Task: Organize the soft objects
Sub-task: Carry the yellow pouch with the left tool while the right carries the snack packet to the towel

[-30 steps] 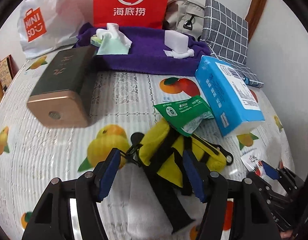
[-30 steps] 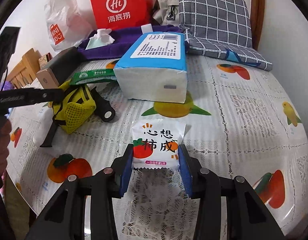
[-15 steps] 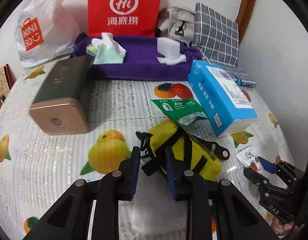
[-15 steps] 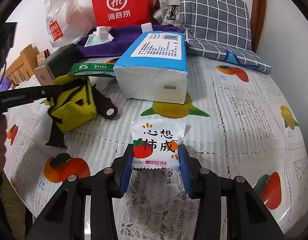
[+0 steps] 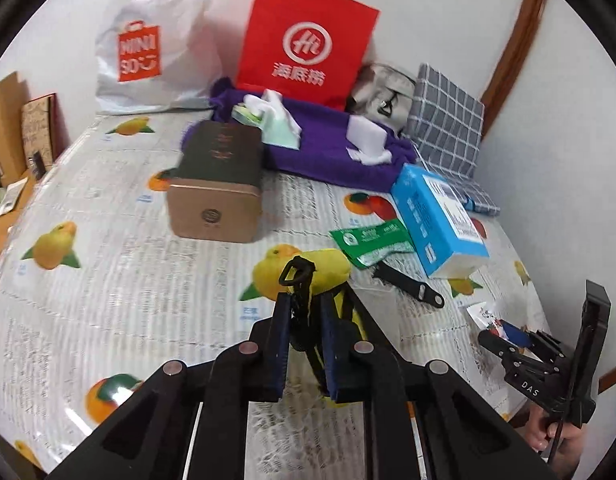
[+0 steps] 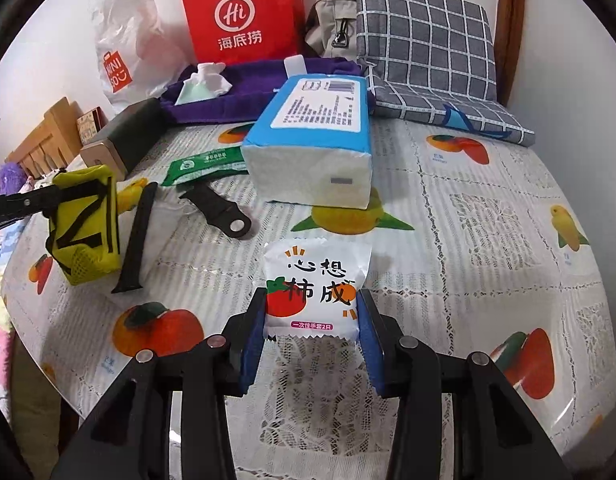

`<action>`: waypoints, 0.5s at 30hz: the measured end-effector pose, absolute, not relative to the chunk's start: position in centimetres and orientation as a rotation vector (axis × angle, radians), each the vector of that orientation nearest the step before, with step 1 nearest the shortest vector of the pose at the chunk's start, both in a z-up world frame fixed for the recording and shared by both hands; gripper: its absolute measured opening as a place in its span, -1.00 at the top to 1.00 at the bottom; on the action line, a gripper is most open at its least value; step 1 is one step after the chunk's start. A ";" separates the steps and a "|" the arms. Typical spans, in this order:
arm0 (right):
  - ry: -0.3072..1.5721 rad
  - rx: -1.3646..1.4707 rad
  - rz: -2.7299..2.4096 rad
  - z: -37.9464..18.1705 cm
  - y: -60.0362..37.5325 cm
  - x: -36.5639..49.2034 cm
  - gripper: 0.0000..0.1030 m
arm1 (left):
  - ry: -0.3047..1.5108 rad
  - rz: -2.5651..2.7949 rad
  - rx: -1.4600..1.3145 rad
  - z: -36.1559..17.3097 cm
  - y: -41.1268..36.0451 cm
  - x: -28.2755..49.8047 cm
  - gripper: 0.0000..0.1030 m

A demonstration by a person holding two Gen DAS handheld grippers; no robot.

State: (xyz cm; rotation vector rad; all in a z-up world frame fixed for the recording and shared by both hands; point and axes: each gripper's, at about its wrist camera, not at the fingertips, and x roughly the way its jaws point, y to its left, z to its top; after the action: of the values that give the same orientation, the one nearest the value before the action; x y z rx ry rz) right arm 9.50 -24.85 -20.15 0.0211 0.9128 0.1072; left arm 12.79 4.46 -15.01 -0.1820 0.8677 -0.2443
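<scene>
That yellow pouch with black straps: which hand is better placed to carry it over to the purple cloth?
Left. The left gripper is shut on the yellow pouch, lifted off the table; the right gripper holds a white packet.

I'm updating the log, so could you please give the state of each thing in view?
Left gripper: shut on yellow pouch, lifted.
Right gripper: shut on white packet, on table.
Blue tissue pack: lying flat.
Green packet: lying flat.
Red bag: upright.
</scene>
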 end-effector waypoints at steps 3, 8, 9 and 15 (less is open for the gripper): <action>0.902 0.024 0.109 -19.3 -24.7 9.3 0.17 | 0.852 -0.230 -0.189 -14.3 5.2 12.4 0.73; 0.878 0.048 0.132 -17.4 -24.6 9.1 0.17 | 0.831 -0.228 -0.203 -13.0 5.6 11.8 0.73; 0.872 0.047 0.133 -16.9 -24.6 9.1 0.17 | 0.827 -0.229 -0.203 -12.7 5.6 11.8 0.73; 0.832 0.035 0.148 -14.2 -24.4 9.7 0.17 | 0.801 -0.232 -0.193 -10.8 5.3 12.1 0.73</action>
State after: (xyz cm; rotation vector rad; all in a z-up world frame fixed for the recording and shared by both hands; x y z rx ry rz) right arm 9.66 -24.41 -14.24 0.0349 0.8322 0.1482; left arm 12.10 5.31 -10.76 -0.1927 0.8014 -0.2319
